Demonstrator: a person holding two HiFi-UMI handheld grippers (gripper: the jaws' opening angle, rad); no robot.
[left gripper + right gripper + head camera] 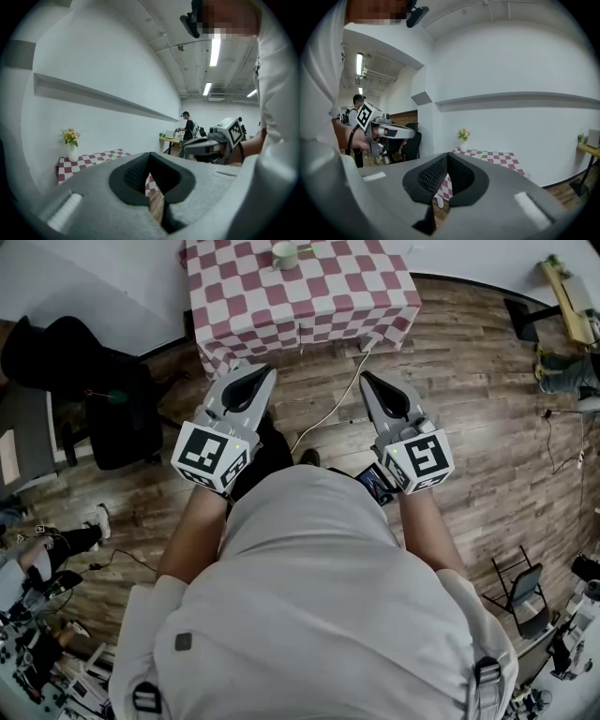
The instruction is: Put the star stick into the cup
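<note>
A table with a red-and-white checked cloth (309, 296) stands ahead of me on the wood floor. On its far part sits a pale cup (284, 254), with a small green thing beside it (307, 247) that may be the star stick; it is too small to tell. My left gripper (259, 373) and right gripper (367, 381) are held in front of my body, short of the table, both shut and empty. The left gripper view shows shut jaws (150, 157) and the right gripper (213, 143). The right gripper view shows the same (447, 155), with the left gripper (386, 132).
A black chair (103, 399) stands at my left. A white cable (328, 413) runs across the floor from the table. A flower vase (71, 146) stands on the table near the wall. A folding chair (525, 592) is at my right, and a person (187, 127) stands far off.
</note>
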